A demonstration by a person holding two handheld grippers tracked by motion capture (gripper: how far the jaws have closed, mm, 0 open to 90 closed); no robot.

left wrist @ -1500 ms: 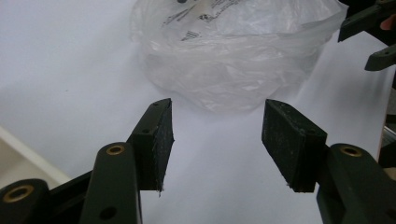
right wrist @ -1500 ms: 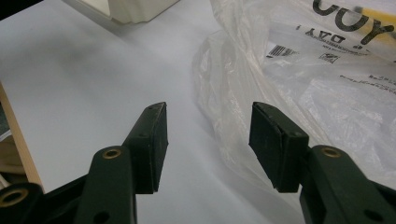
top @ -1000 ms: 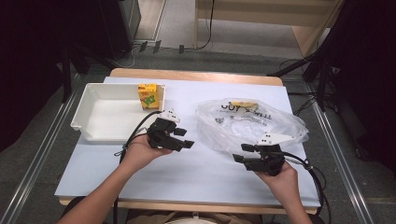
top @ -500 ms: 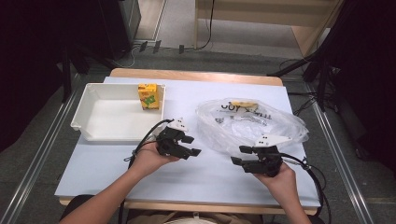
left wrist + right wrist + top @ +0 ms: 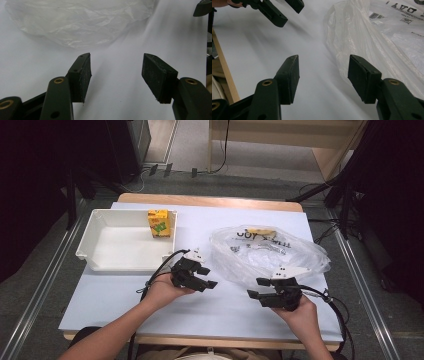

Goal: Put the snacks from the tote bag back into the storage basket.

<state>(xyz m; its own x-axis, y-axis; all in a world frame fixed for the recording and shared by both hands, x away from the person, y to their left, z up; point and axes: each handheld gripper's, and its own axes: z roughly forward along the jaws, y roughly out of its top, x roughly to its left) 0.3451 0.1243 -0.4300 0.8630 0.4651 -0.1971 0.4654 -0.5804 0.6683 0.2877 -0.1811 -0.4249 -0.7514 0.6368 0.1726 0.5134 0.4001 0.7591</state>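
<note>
White tabletop (image 5: 125, 295), dark room around it; clear plastic bag (image 5: 270, 252) lies right of centre, something yellow inside at its far end. Our left gripper (image 5: 210, 277) and right gripper (image 5: 255, 289) sit low at its near edge, both with jaws apart and empty; the right's have just been opening. We should pinch one film layer each at the rim, then spread gently.

A white tray (image 5: 95, 251) sits on the left of the white table (image 5: 125, 305) — a yellow juice carton (image 5: 158, 223) stands upright in its far right corner. Cables lie on the grey floor (image 5: 195, 155) beyond.
</note>
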